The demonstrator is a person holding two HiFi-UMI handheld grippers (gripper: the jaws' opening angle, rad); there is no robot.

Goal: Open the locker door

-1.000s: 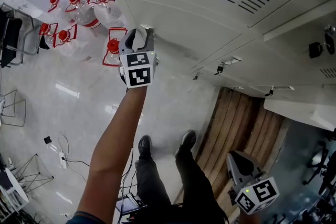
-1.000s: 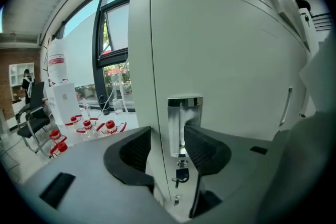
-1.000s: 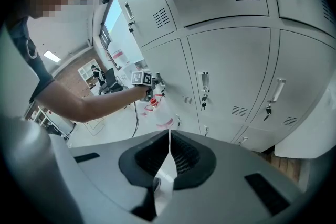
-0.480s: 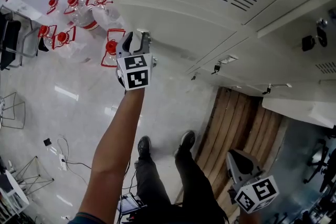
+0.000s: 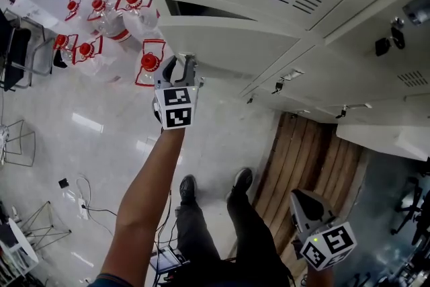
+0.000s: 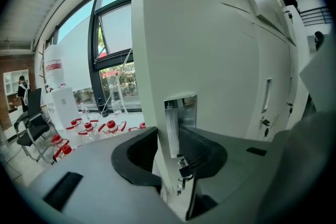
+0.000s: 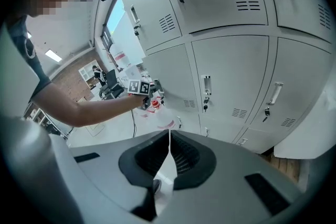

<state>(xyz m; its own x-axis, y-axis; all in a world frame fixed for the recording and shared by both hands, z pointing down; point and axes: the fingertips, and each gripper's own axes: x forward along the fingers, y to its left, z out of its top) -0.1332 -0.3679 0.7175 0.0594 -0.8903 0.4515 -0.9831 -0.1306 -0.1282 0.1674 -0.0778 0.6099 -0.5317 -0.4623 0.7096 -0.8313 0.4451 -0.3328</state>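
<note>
L hand-held gripper (image 5: 180,65) is out at arm's length, at the free edge of the locker door (image 5: 232,37). Its jaws have just been closing. In the left gripper view they're clamped on that edge, one pad each side, the right-hand pad vs the metal handle plate (image 6: 182,120) on the door's front. Small keys (image 6: 181,182) dangle just below the plate, btwn the jaws. The door is ajar: head view shows a dark gap along its far side, and the door front stands proud of the neighbouring locker fronts. R hand-held gripper (image 5: 304,200) sits low at bottom right of the head view, well apart from the door. Its jaws are together w/ nothing btwn them. Red-capped water bottles (image 5: 101,13) stand on the floor (image 5: 101,138) just beyond the L gripper. Wood planks (image 5: 316,151) lie at the lockers' foot, near the person's legs (image 5: 201,225)
</note>
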